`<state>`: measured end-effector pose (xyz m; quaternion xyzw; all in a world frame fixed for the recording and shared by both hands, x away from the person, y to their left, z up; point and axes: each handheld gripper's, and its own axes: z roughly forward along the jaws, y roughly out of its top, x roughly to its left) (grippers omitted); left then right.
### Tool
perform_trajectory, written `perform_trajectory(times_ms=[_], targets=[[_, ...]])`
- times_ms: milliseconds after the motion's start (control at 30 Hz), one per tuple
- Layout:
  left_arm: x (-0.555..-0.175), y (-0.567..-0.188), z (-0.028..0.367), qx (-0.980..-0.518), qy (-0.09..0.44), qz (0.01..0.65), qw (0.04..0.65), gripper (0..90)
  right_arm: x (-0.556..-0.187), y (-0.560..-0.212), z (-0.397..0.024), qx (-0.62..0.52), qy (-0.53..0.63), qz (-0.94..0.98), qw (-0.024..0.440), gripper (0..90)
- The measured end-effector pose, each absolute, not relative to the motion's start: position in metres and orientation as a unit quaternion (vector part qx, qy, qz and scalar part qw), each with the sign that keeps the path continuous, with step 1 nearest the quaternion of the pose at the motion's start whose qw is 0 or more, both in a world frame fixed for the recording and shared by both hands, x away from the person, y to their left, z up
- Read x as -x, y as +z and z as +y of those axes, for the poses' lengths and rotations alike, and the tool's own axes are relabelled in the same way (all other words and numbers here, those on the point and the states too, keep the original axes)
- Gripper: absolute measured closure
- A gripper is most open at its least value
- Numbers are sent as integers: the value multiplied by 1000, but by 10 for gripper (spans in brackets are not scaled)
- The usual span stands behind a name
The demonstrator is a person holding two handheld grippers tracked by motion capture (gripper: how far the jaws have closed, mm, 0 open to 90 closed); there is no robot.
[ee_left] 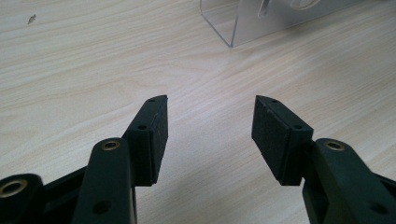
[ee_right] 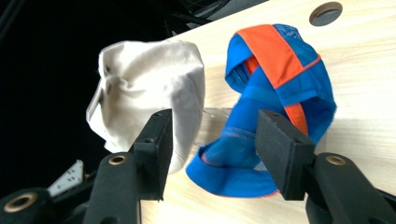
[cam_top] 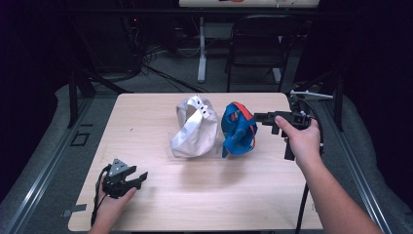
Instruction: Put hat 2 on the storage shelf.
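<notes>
currently spread: right gripper (cam_top: 256, 117) beside blue cap (cam_top: 238, 129); risks toppling it against white cap (cam_top: 195, 127).

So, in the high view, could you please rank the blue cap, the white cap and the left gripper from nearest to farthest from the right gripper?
1. blue cap, just left of the right gripper.
2. white cap, beyond it, mid-table.
3. left gripper, at the near left corner.

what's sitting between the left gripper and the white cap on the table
Just bare tabletop between the left gripper and the white cap, seen in the high view.
</notes>
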<state>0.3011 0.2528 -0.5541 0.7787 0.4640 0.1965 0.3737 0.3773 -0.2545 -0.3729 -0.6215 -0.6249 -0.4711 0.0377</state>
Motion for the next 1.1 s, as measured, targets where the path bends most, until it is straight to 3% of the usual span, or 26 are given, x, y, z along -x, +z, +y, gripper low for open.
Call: perform_trajectory(times_ms=[467,1100], targets=[[-301,-556,252,-778,193,466,375,455,-325,-420,-270,589,-495,-639,-2,443],[-304,-561,252,-780,184,471,369,461,-272,-519,-267,602,-492,-629,4,454]])
